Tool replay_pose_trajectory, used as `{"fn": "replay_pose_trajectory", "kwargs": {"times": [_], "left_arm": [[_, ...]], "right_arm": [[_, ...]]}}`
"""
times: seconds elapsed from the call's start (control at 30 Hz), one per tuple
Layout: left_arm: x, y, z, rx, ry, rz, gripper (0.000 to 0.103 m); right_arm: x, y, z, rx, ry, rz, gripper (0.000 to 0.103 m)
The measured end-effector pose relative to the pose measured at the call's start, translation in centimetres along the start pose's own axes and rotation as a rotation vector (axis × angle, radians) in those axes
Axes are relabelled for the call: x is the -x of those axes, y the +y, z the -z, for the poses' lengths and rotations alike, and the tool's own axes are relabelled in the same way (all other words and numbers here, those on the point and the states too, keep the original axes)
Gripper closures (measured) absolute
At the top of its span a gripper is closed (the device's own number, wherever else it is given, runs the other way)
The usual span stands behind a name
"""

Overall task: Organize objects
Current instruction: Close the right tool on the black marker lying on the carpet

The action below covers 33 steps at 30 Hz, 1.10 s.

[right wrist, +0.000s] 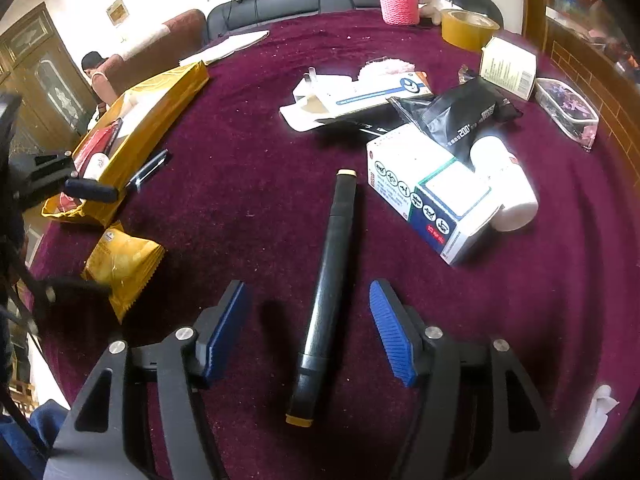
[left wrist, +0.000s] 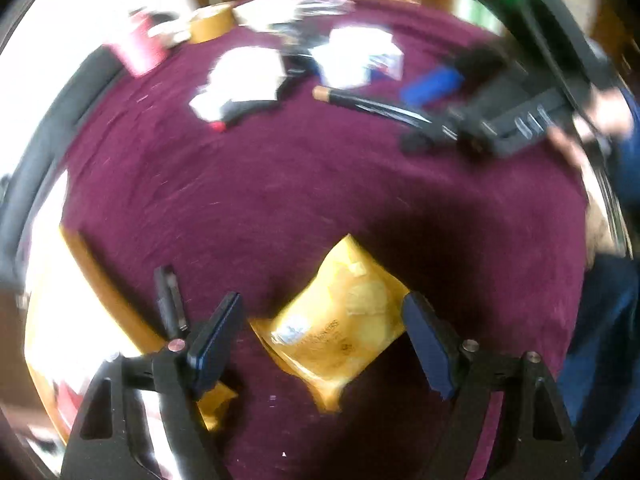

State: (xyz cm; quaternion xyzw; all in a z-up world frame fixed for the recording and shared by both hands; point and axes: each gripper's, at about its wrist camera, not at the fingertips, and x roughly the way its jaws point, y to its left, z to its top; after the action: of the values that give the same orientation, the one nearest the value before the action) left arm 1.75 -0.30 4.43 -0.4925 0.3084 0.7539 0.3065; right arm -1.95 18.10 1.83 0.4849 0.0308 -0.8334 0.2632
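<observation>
Blue pads of the right gripper (right wrist: 310,330) stand either side of a black marker (right wrist: 326,280) that lies flat on the maroon cloth (right wrist: 240,200); the jaws are released, with clear gaps between pads and barrel, so nothing is gripped. Taking the marker as landmark: to its right, just beside its far end, sits a white box (right wrist: 420,196) with a white bottle (right wrist: 508,184) against it; beyond the far tip lie a flat carton (right wrist: 360,96) and a black pouch (right wrist: 460,116); well to the left stands an open yellow box (right wrist: 140,112) with items already in it, a pen (right wrist: 150,170) just beside it.

Nearer on that left side lies a yellow snack packet (left wrist: 340,328). The left gripper (left wrist: 322,336) hovers over it, jaws spread wide and empty, the packet between the pads but not pressed.

By my reading, the step is collecting loose items, probably into the yellow box. Next, either gripper must lower, centre and close on its item; the marker's round barrel may roll, so a grip near mid-length seems wise.
</observation>
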Motion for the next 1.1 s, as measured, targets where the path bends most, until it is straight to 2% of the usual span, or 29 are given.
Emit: {"fn": "replay_pose_trajectory", "kwargs": {"times": [0.07, 0.13, 0.33, 0.43, 0.53, 0.7, 0.73, 0.77, 0.8, 0.83, 0.9, 1.1], "left_arm": [[-0.3, -0.5, -0.2, -0.047, -0.001, -0.032, 0.026], [-0.4, -0.5, -0.2, -0.054, 0.013, -0.013, 0.026], [-1.5, 0.4, -0.9, 0.01, 0.021, 0.046, 0.025], [-1.8, 0.6, -0.8, 0.06, 0.021, 0.067, 0.031], [-1.9, 0.5, -0.4, 0.12, 0.004, 0.061, 0.034], [-1.5, 1.0, 1.3, 0.335, -0.059, 0.055, 0.041], [-1.4, 1.1, 1.6, 0.36, -0.076, 0.055, 0.043], [-1.2, 1.3, 1.9, 0.402, -0.098, 0.062, 0.044], [-1.1, 1.5, 2.2, 0.431, -0.112, 0.067, 0.047], [-1.0, 1.7, 2.4, 0.46, -0.127, 0.073, 0.054], [-0.7, 2.7, 2.7, 0.515, -0.16, 0.094, 0.061], [-0.5, 3.1, 2.8, 0.525, -0.159, 0.097, 0.061]], "right_arm": [[0.0, 0.2, 0.1, 0.008, -0.002, 0.008, 0.04], [0.0, 0.2, 0.1, 0.014, -0.001, 0.013, 0.04], [-0.1, 0.3, -0.1, 0.018, 0.009, 0.022, 0.04], [-0.1, 0.3, -0.1, 0.019, 0.01, 0.026, 0.04], [-0.1, 0.2, -0.1, 0.016, 0.01, 0.025, 0.04], [-0.1, 0.1, -0.1, 0.012, -0.002, 0.026, 0.042], [0.0, -0.1, 0.0, 0.0, -0.012, 0.031, 0.052], [0.1, -0.2, 0.0, -0.004, -0.017, 0.048, 0.07], [0.1, -0.2, 0.0, 0.002, -0.017, 0.07, 0.078], [0.1, -0.4, -0.1, 0.001, -0.014, 0.075, 0.087], [0.2, -0.9, -0.2, -0.032, -0.01, 0.052, 0.091], [0.2, -0.4, -0.1, -0.02, 0.002, 0.082, 0.091]]}}
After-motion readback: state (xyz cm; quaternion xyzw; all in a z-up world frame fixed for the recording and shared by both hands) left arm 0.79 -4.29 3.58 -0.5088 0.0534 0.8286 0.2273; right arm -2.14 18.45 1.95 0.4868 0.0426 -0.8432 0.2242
